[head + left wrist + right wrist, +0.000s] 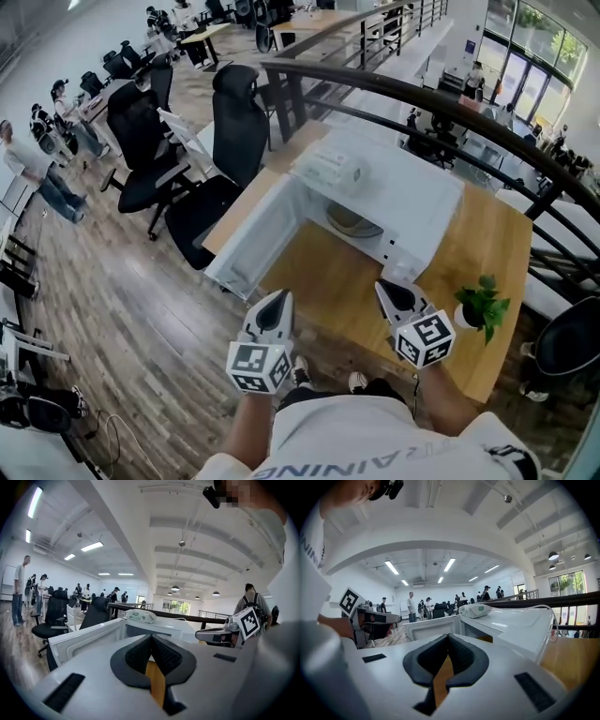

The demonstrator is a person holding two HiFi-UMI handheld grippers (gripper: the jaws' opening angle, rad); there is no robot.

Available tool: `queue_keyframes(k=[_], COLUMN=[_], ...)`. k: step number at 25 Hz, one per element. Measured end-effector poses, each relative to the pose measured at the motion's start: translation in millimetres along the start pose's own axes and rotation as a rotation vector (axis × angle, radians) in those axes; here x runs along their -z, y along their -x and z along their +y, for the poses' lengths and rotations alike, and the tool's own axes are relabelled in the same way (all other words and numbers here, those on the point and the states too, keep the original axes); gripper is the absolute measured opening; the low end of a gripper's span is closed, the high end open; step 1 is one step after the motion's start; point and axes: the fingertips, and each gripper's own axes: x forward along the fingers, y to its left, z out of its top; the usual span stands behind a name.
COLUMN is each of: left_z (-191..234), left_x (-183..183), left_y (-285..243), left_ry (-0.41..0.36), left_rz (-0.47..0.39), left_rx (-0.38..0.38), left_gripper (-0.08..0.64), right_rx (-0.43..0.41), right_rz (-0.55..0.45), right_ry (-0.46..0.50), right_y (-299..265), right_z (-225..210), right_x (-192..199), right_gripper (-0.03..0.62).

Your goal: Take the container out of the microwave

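Observation:
A white microwave (pixel 412 202) stands on the wooden table (pixel 487 244) with its door (pixel 253 239) swung wide open to the left. Inside the cavity lies a shallow, pale container (pixel 353 223), seen only in the head view. My left gripper (pixel 278 296) hovers near the table's front edge, level with the open door, its jaws shut and empty. My right gripper (pixel 384 287) hangs in front of the microwave's right part, also shut with nothing held. Both point towards the microwave (pixel 154 627) (pixel 506 620) from a short distance.
A white packet (pixel 330 169) lies on top of the microwave. A small potted plant (pixel 480 307) stands at the table's right front. Black office chairs (pixel 230 141) stand left of the table, and a dark railing (pixel 450 108) runs behind it. People stand far off at the left.

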Motion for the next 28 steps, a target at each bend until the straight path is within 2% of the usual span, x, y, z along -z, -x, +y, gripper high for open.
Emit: queue_keyframes(k=[5,10,17,21,28], left_z=[38,70,71,70,69], left_x=[-10,-12,-7,-8,-7], left_y=[-24,-44,-56,-60,-73], left_ry=[-0.039,-0.034,-0.007,0.002,0.01], left_rz=[0.011,0.018,0.038,0.044,0.055], left_rx=[0.088,0.197,0.338,0.361,0.342], left_gripper=[0.031,0.032,0.032,0.032,0.031], right_rx=[0.104,0.211,0.295,0.319,0.304], right_rz=[0.013,0.018,0.103,0.175,0.264], right_ry=[0.011,0.018,0.07,0.072,0.109], right_y=[-33,-62,-76,-93,-130], right_z=[8,20,28,14,-13], right_x=[-5,-7,3,16,31], right_gripper=[0.021,0.021,0.021,0.021,0.023])
